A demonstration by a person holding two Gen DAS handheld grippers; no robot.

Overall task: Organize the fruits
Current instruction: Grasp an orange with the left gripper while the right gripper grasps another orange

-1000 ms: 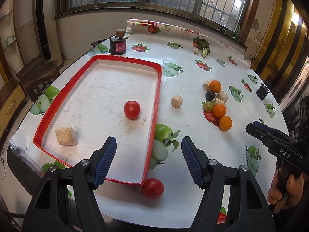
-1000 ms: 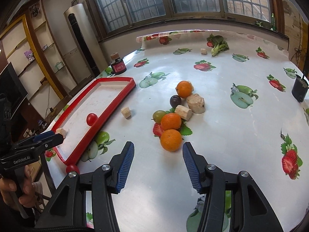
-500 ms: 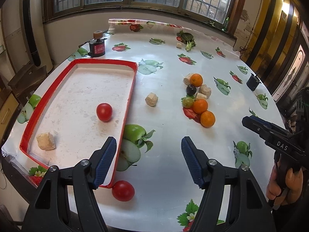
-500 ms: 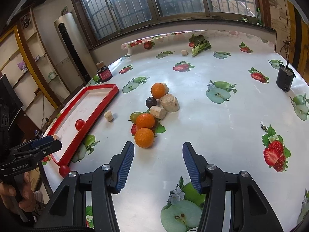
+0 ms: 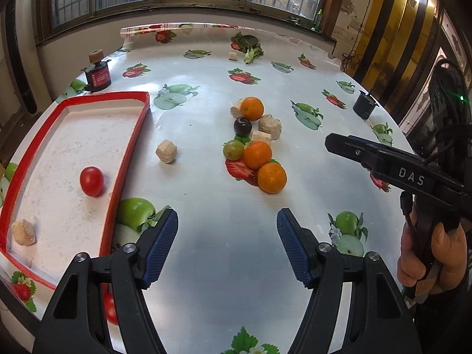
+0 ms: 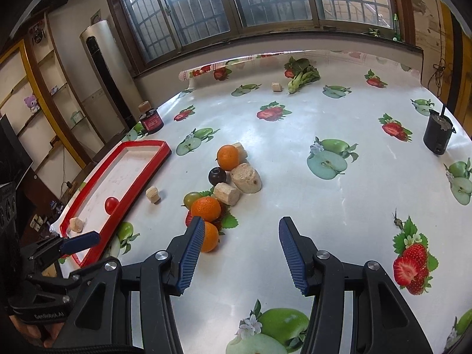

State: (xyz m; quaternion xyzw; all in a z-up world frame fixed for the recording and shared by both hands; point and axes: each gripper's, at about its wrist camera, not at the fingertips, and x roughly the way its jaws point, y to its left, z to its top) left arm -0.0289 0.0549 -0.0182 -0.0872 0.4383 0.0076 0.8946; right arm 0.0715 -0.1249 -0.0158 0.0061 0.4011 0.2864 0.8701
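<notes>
While both grippers hang above the glossy fruit-printed tablecloth [image 5: 206,230], nothing lies between their ribbed blue pads. The left gripper [image 5: 227,244] has its fingers spread wide over bare cloth just right of the red-rimmed tray [image 5: 129,153], whose speckled white floor holds a smooth round tomato [image 5: 91,181] and a rough beige chunk [image 5: 23,232]. The right gripper [image 6: 240,250] is parted too, empty, its left pad just in front of the near dimpled orange [image 6: 210,236]. Beyond sit two more oranges, a dark plum [image 6: 217,175], a green grape [image 6: 192,198] and crumbly beige blocks, clustered mid-table.
</notes>
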